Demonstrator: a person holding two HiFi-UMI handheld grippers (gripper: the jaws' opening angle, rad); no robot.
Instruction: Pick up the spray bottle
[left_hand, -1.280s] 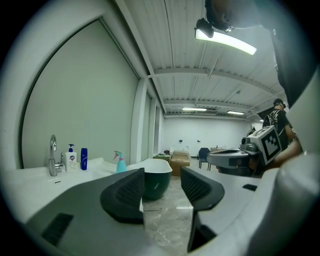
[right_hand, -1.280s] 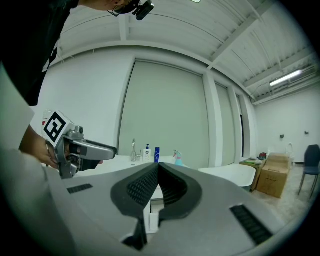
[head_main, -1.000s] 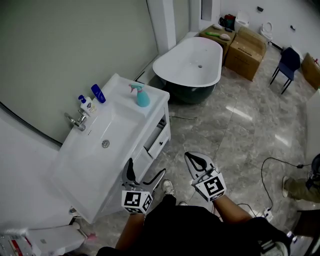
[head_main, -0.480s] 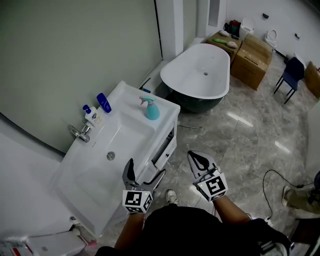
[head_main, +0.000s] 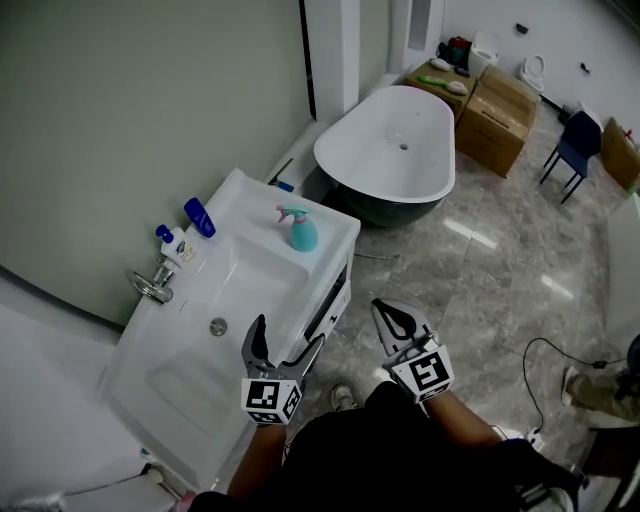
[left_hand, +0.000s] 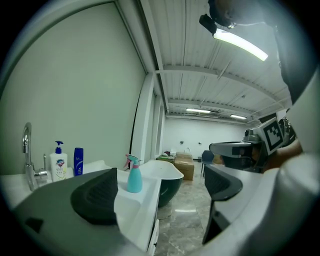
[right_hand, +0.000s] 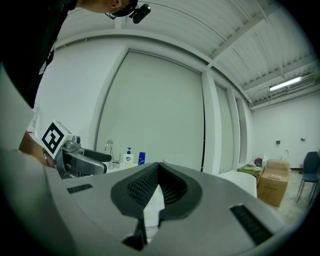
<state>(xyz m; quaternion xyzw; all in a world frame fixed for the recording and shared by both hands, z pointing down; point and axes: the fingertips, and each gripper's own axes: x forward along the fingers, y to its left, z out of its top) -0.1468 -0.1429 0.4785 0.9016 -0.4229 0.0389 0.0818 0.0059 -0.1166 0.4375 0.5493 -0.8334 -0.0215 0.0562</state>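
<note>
The teal spray bottle (head_main: 300, 229) with a pink trigger stands upright on the right end of the white vanity counter (head_main: 255, 215). In the left gripper view the spray bottle (left_hand: 133, 175) is well ahead, beyond the jaws. My left gripper (head_main: 288, 335) hovers at the vanity's front edge. Its jaws stand wide and are closing a little, with nothing between them. My right gripper (head_main: 388, 312) is beside it over the floor, shut and holding nothing. In the right gripper view the fingertips of the right gripper (right_hand: 159, 167) meet.
The sink basin (head_main: 205, 300) has a faucet (head_main: 150, 285), a white pump bottle (head_main: 170, 245) and a blue bottle (head_main: 198, 217) behind it. A vanity drawer (head_main: 328, 305) is ajar. Beyond are a bathtub (head_main: 385, 150), cardboard boxes (head_main: 495, 110), a blue chair (head_main: 572, 150) and a floor cable (head_main: 560, 340).
Both grippers have come nearer to the vanity, and the left one now stands over its front edge. The spray bottle keeps its place on the counter.
</note>
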